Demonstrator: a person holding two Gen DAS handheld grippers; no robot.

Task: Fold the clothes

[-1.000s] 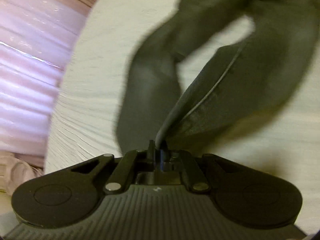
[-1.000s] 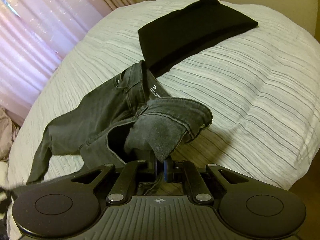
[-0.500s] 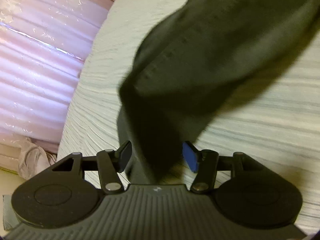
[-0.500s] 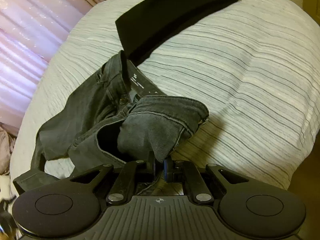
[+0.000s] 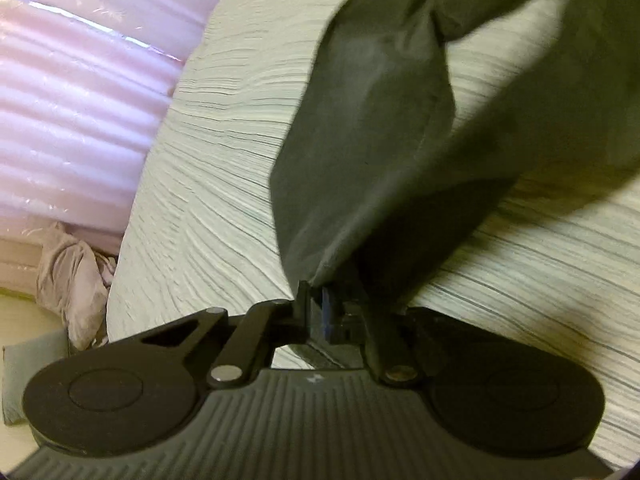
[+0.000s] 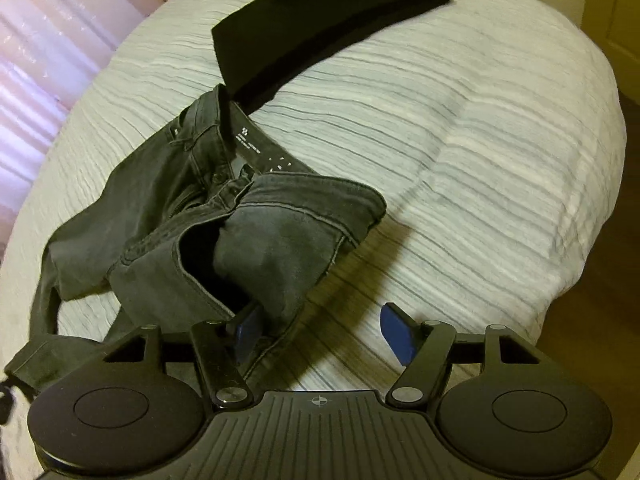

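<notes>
Left tool (image 5: 320, 300): just clamped tight on jeans (image 6: 168, 216) leg, lifting it for folding.
Right tool (image 6: 320, 332): just sprung wide, releasing cloth onto bed (image 6: 480, 160).
Folded black garment (image 6: 320, 28): 12 o'clock, finished.

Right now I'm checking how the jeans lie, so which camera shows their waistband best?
The right wrist view: the grey jeans lie crumpled on the striped bedspread, waistband, label and fly visible. The left wrist view shows only a blurred leg of them, no waistband.

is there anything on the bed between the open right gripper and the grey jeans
Nothing visible. The right hand-held gripper is open, and the jeans already lie against its left pad, with only bare bedspread beside them.
</notes>
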